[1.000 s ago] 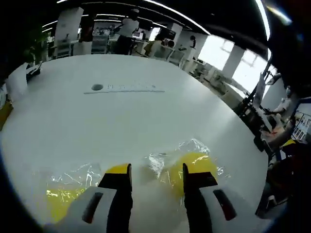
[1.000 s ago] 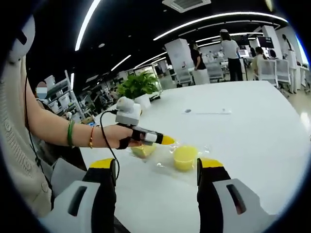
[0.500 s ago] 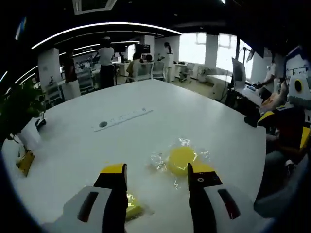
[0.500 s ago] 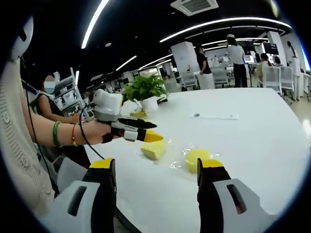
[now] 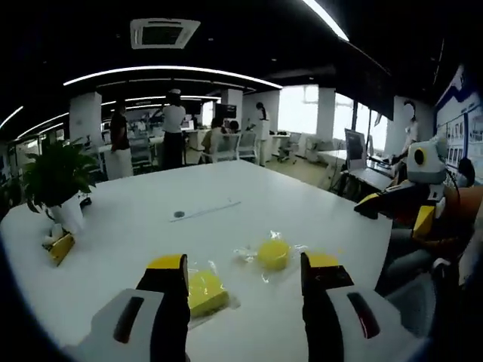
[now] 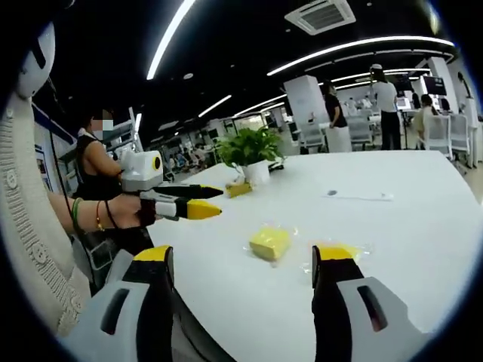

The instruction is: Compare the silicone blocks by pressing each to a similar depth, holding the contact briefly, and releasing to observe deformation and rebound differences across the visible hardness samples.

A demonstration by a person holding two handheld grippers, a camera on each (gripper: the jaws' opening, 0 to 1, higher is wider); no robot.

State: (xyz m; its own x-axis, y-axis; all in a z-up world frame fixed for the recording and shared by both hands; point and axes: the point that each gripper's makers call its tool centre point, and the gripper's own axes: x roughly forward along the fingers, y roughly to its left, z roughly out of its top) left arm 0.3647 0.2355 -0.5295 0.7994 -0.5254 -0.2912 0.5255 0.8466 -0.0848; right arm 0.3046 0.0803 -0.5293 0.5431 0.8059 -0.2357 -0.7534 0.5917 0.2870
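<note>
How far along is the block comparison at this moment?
Neither sample shows any press mark. Nothing is in hand: the left hand-held gripper and right hand-held gripper are both open and raised off the table. The square yellow block and the round yellow block lie wrapped and untouched; pressing either remains.

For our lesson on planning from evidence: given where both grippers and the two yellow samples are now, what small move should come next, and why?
Probably lower the left gripper toward the square yellow block between its open jaws. Both grippers hang above the white table, touching nothing, and the round yellow block lies farther off. The right gripper is open too.
</note>
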